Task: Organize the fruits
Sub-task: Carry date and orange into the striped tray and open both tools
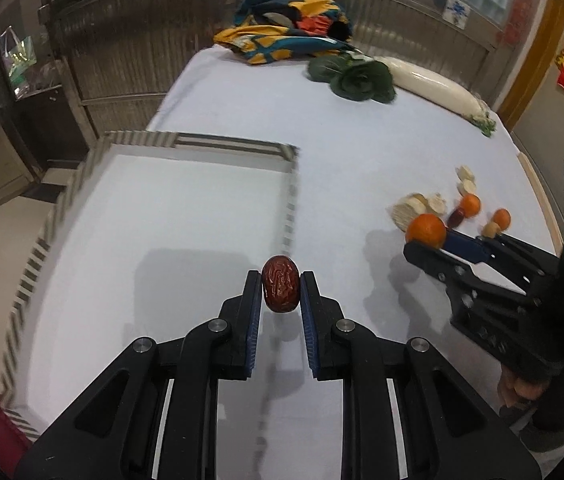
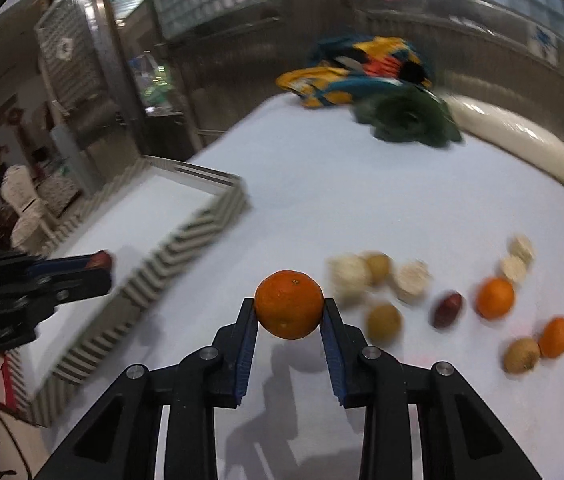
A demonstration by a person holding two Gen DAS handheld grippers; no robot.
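My left gripper [image 1: 281,282] is shut on a wrinkled red date [image 1: 281,289] and holds it above the white inside of a striped-rimmed tray [image 1: 290,200]. My right gripper [image 2: 289,307] is shut on an orange [image 2: 289,304], held above the white table to the right of the tray [image 2: 202,224]. The right gripper with its orange [image 1: 426,231] shows in the left wrist view too. On the table lie other oranges [image 2: 495,297], a red date [image 2: 447,309], brown round fruits [image 2: 384,323] and pale pieces [image 2: 412,280].
A colourful cloth bag [image 1: 286,26], dark leafy greens [image 1: 356,76] and a long white radish [image 1: 434,86] lie at the table's far end. The table's right edge [image 1: 538,188] runs past the fruit pile. Metal cabinets stand beyond.
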